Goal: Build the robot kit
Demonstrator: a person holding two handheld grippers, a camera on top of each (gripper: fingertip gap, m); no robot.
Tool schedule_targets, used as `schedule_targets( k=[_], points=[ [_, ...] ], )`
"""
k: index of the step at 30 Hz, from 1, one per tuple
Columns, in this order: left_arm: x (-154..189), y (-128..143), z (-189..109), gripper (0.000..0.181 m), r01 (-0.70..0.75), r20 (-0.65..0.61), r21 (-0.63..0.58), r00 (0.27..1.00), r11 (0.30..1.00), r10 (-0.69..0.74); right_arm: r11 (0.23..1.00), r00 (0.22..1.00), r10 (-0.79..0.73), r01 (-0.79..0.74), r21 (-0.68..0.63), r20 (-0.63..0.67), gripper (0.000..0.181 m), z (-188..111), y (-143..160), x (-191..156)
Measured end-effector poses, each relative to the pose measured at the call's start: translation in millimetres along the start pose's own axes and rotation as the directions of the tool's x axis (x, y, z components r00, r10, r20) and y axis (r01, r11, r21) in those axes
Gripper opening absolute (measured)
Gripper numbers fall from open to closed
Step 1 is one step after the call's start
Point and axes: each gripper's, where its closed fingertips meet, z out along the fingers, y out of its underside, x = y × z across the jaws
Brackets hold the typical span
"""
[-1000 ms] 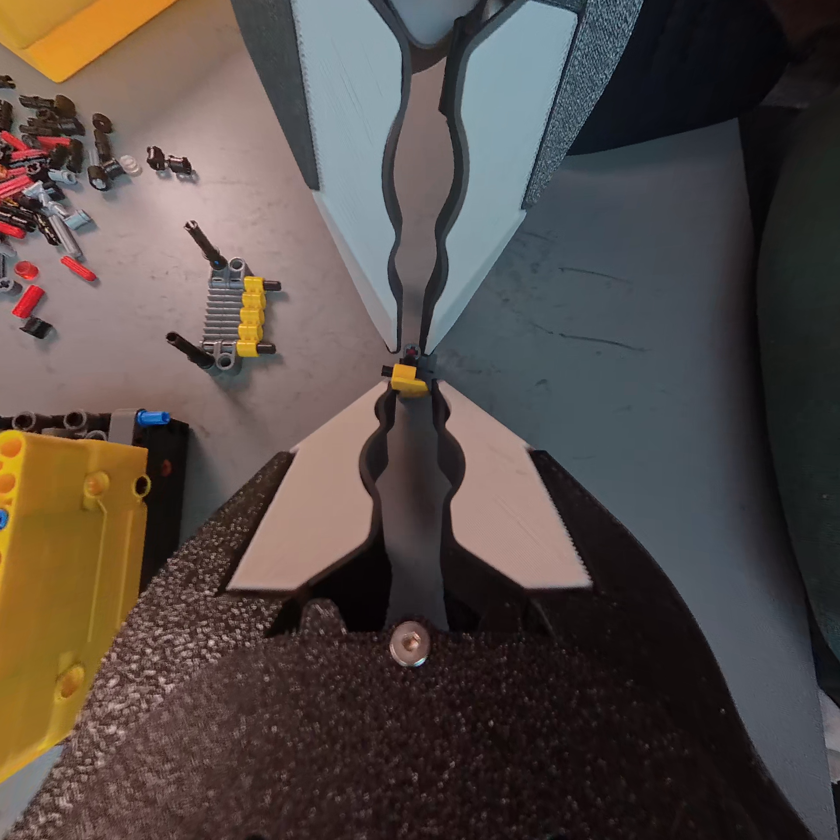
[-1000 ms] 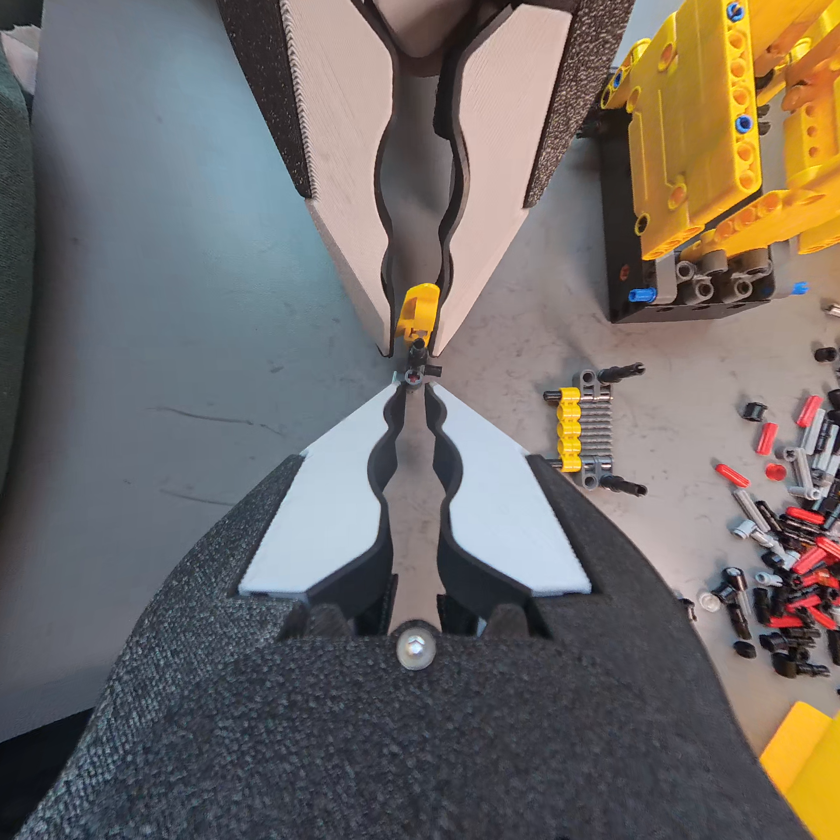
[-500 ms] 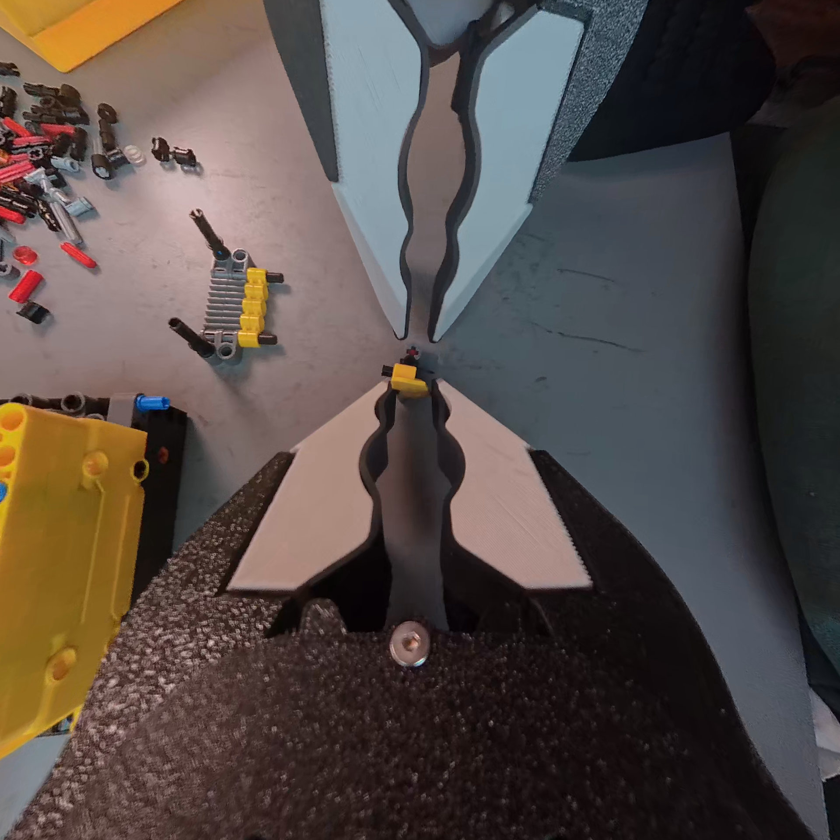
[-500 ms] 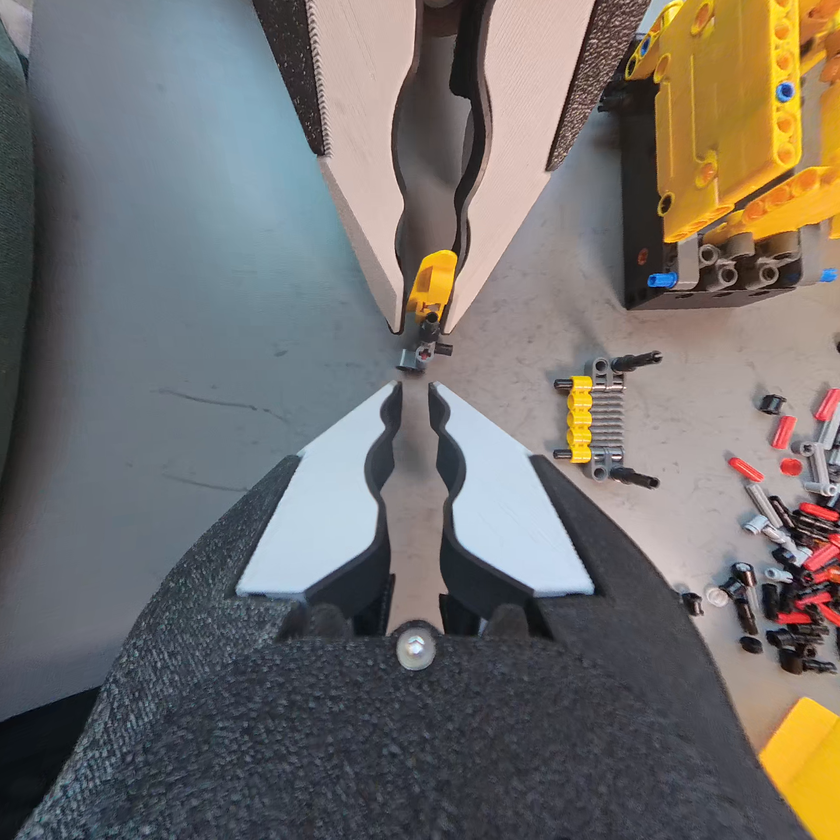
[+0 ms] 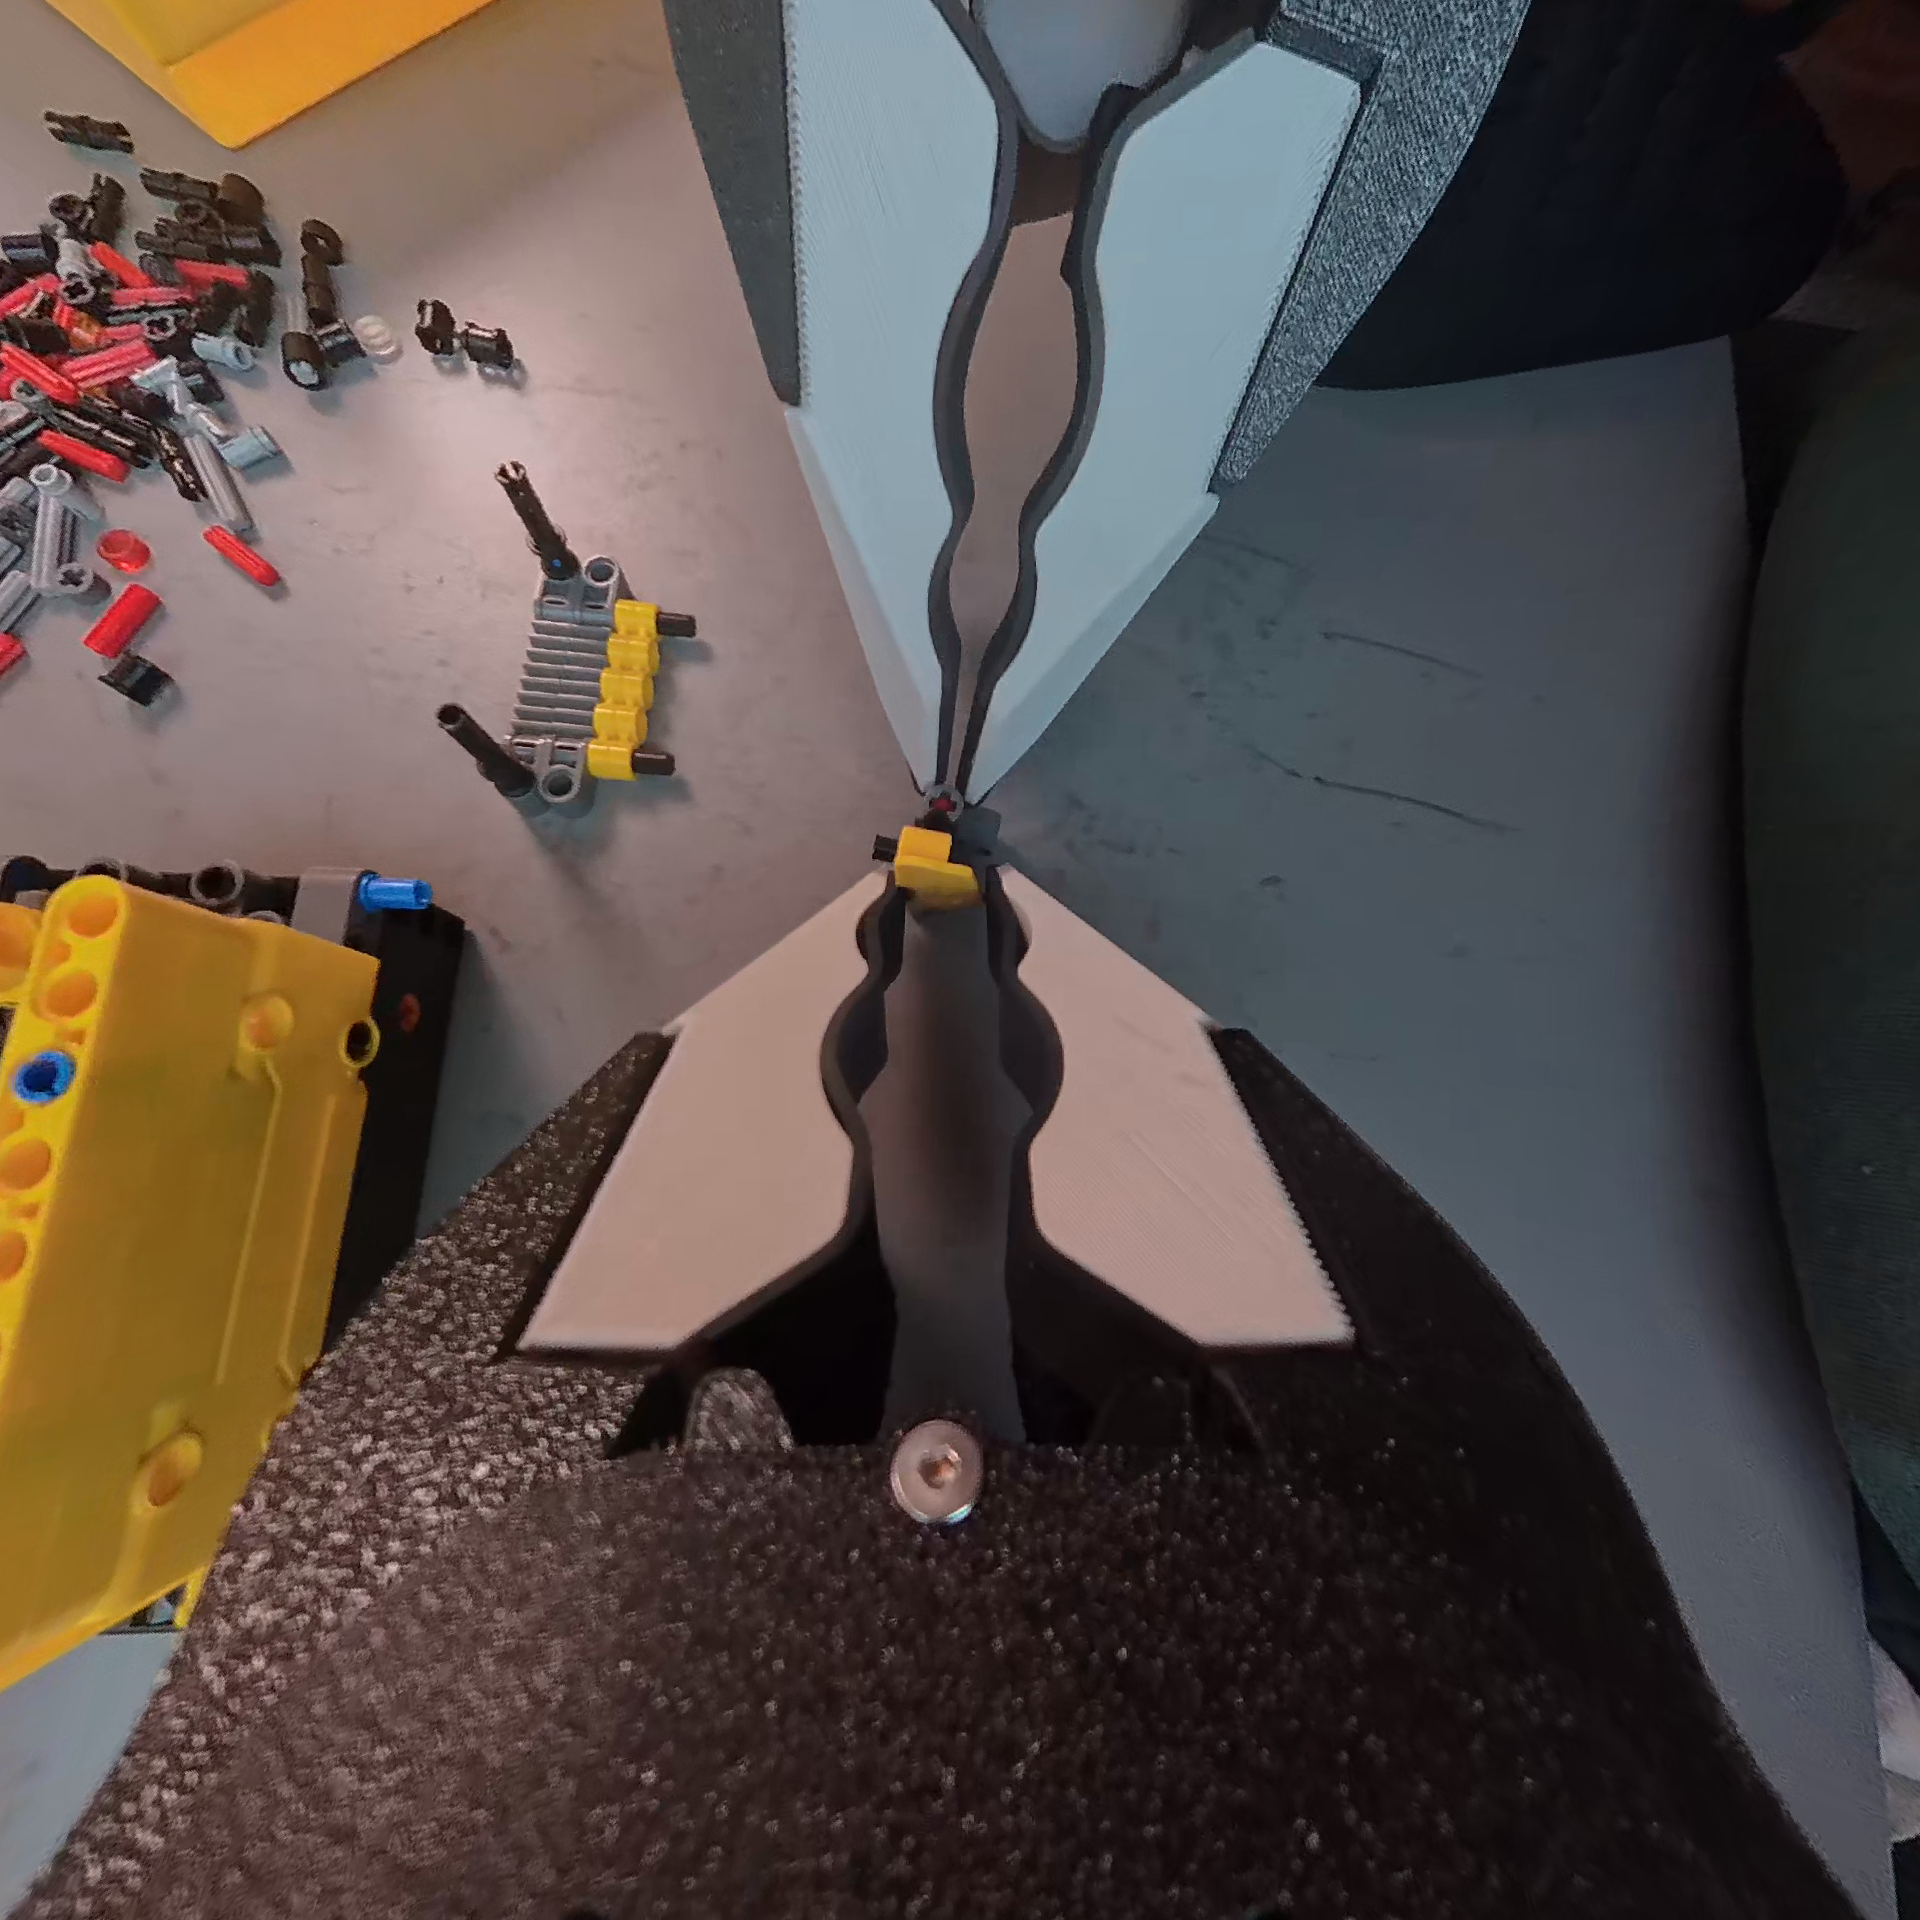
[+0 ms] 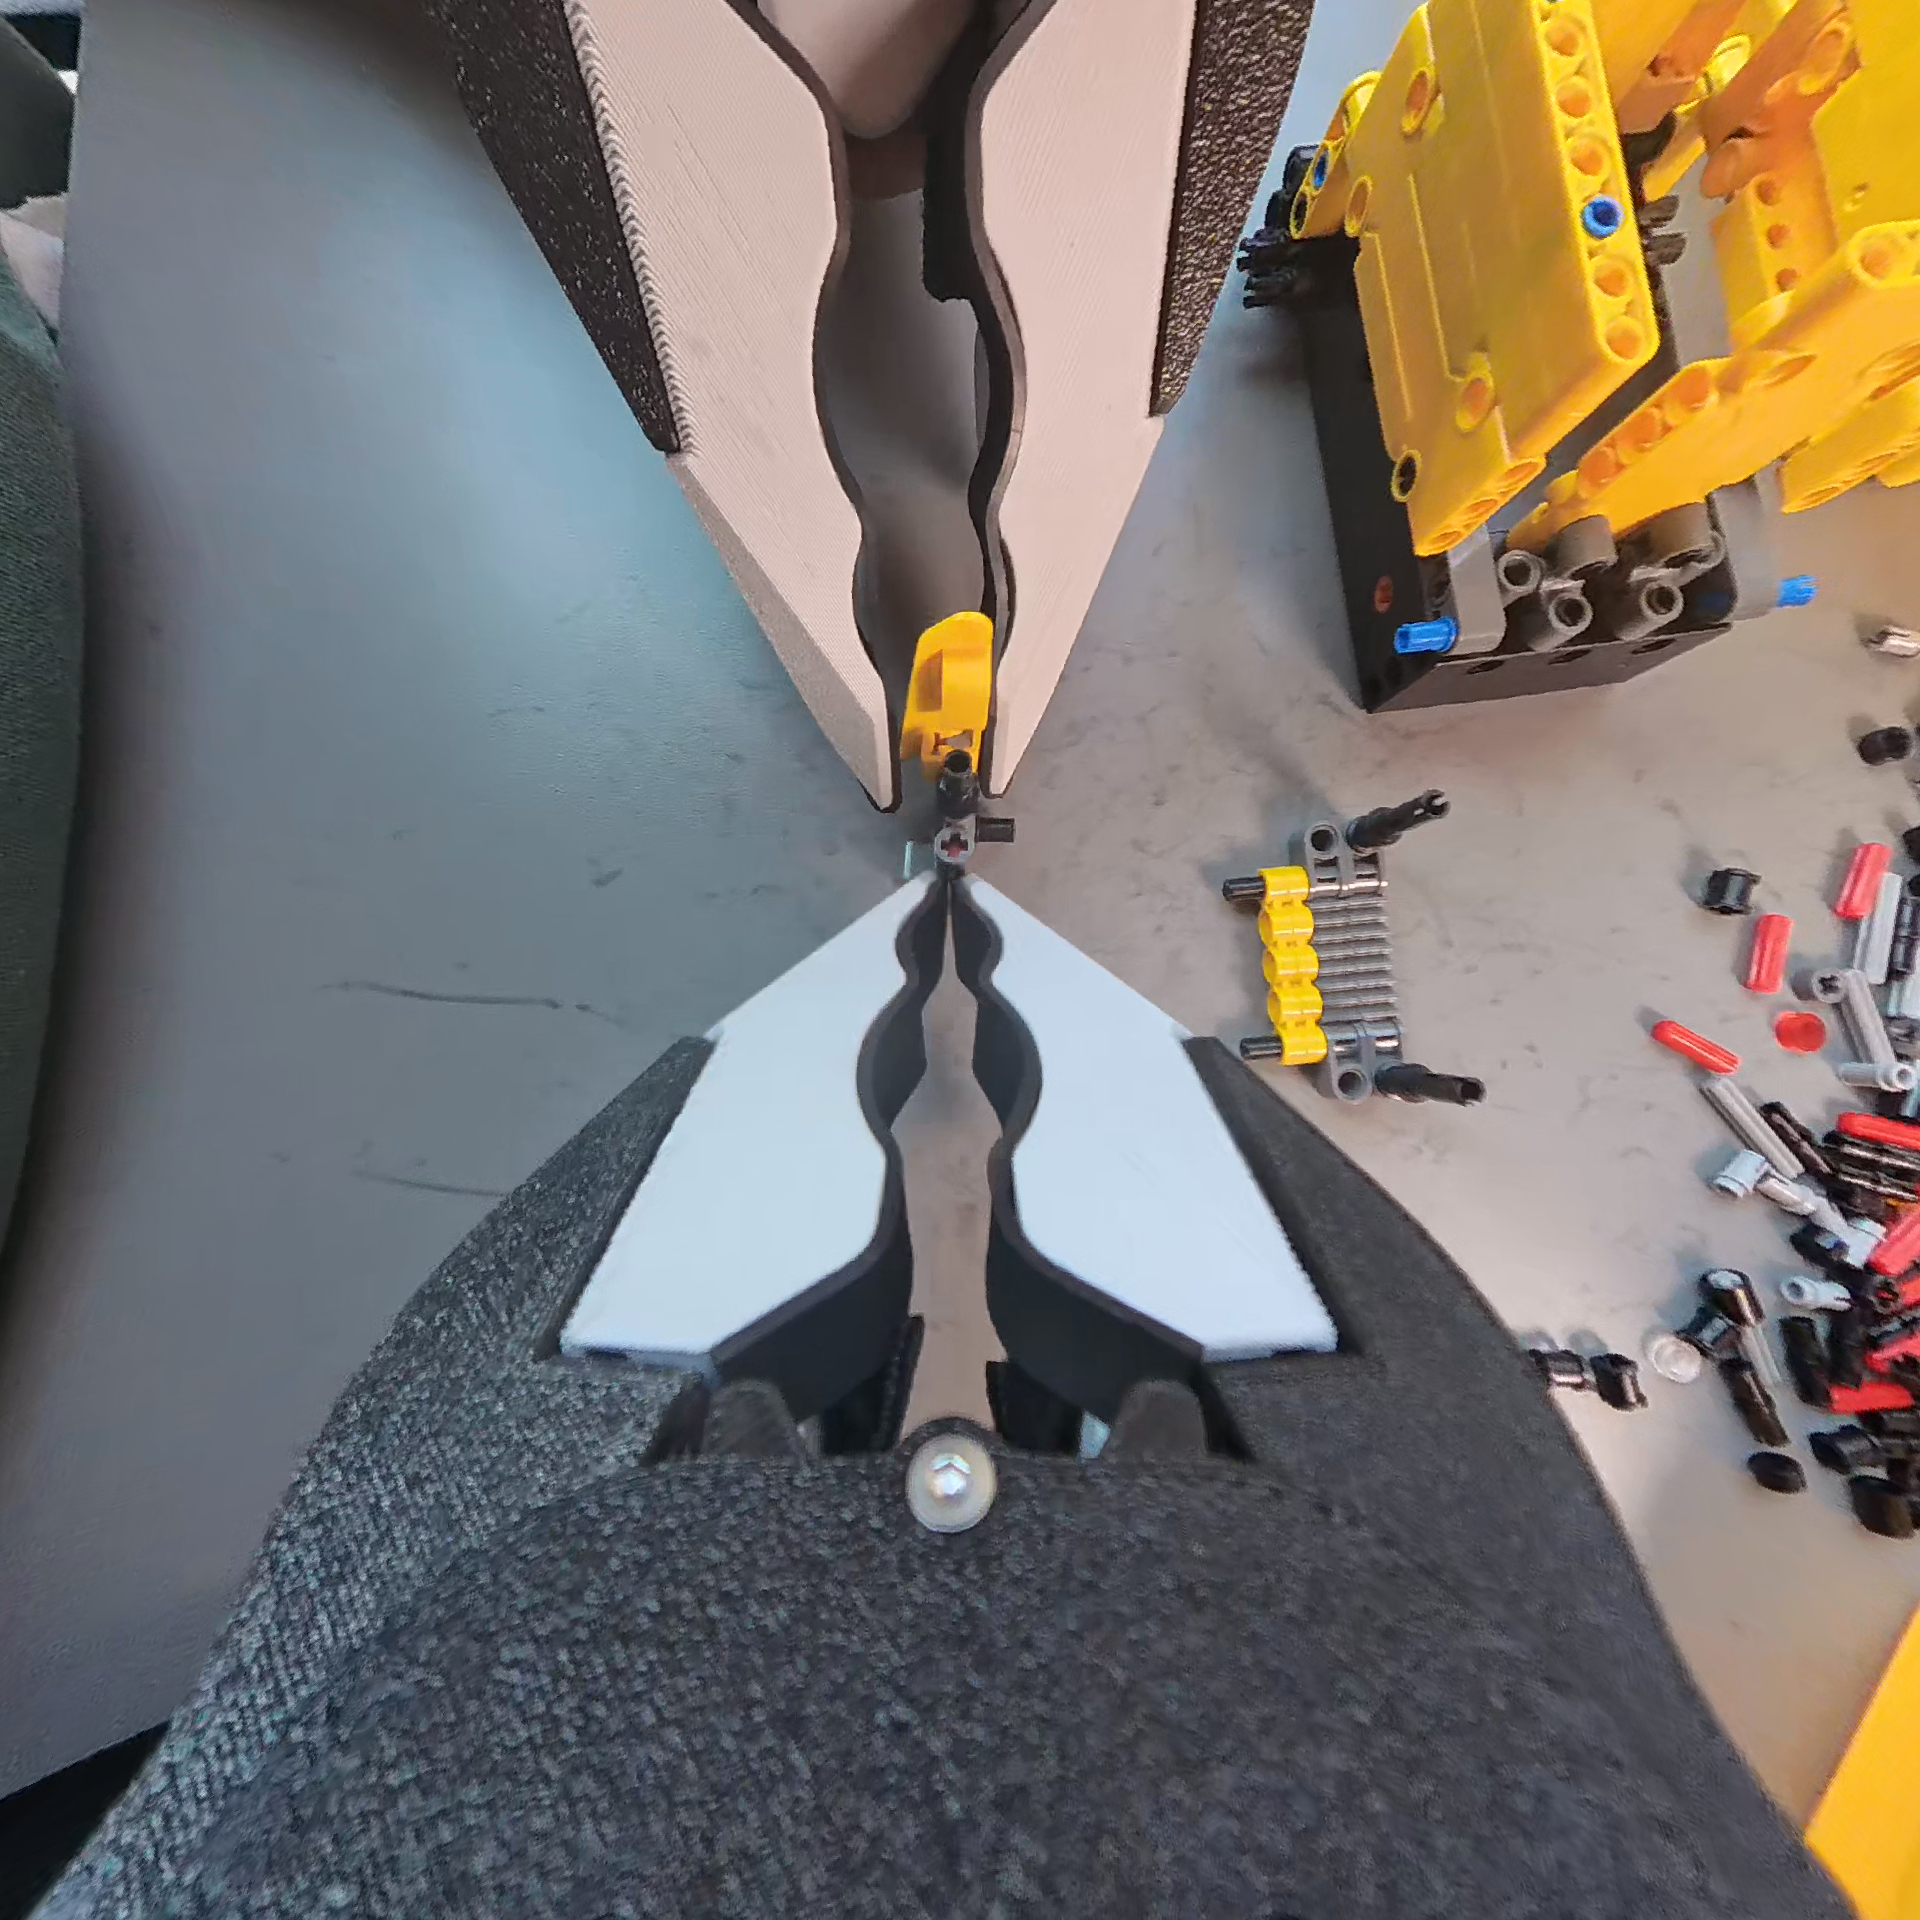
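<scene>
My left gripper (image 5: 940, 885) is shut on a small yellow brick piece (image 5: 935, 862) and holds it above the grey table (image 5: 1403, 831). A black pin sticks out of the piece's front, with a small grey connector (image 6: 954, 844) that has a red centre on it. My right gripper (image 6: 951, 883), with pale blue fingers (image 6: 790, 1122), faces it tip to tip and is shut on that connector. In the right wrist view the yellow piece (image 6: 945, 686) sits between the left gripper's (image 6: 940, 800) beige fingers. The right gripper (image 5: 948, 795) comes down from the top of the left wrist view.
A yellow and black brick model (image 6: 1558, 364) stands close by, and it also shows in the left wrist view (image 5: 156, 1195). A small grey and yellow assembly (image 5: 587, 686) lies on the table. Beyond it are several loose red, black and grey pins (image 5: 104, 343) and a yellow tray corner (image 5: 260, 52). Only a small space, under 4 cm, lies between the two pairs of fingers.
The right gripper let go of the connector and drew back with its jaws apart. It has now come forward and shut on it again. The left gripper has kept the yellow piece.
</scene>
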Motion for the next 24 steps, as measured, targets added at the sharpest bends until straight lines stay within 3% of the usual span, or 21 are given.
schedule_targets(
  k=[4, 9, 12, 15, 24],
  points=[
    [-3.0, 0.3, -0.5, 0.014, 0.007, 0.015, 0.002, 1.000, 1.000, -0.007, 1.000, 1.000, -0.002, 0.002, -0.002, 0.001, 0.001, -0.9, 0.3, 0.7],
    [-5.7, 0.3, -0.9, 0.014, 0.029, 0.023, 0.008, 0.999, 1.000, -0.029, 0.999, 0.999, 0.036, -0.036, 0.017, -0.008, 0.015, -5.5, -1.4, 4.3],
    [-6.1, -0.2, -0.3, 0.014, 0.030, 0.027, 0.013, 0.999, 0.999, -0.031, 0.999, 0.999, 0.049, -0.049, 0.019, -0.013, 0.013, -2.3, -2.0, 3.6],
    [-6.1, -0.3, -0.1, 0.014, 0.027, 0.033, 0.013, 0.999, 1.000, -0.027, 0.999, 0.999, 0.043, -0.043, -0.001, -0.033, 0.001, 0.7, -0.1, 5.5],
    [-6.0, -0.2, 0.1, 0.014, 0.021, 0.044, 0.010, 0.999, 1.000, -0.022, 0.999, 0.998, 0.048, -0.048, -0.009, -0.030, 0.011, -4.6, -3.1, 6.3]
  ],
)
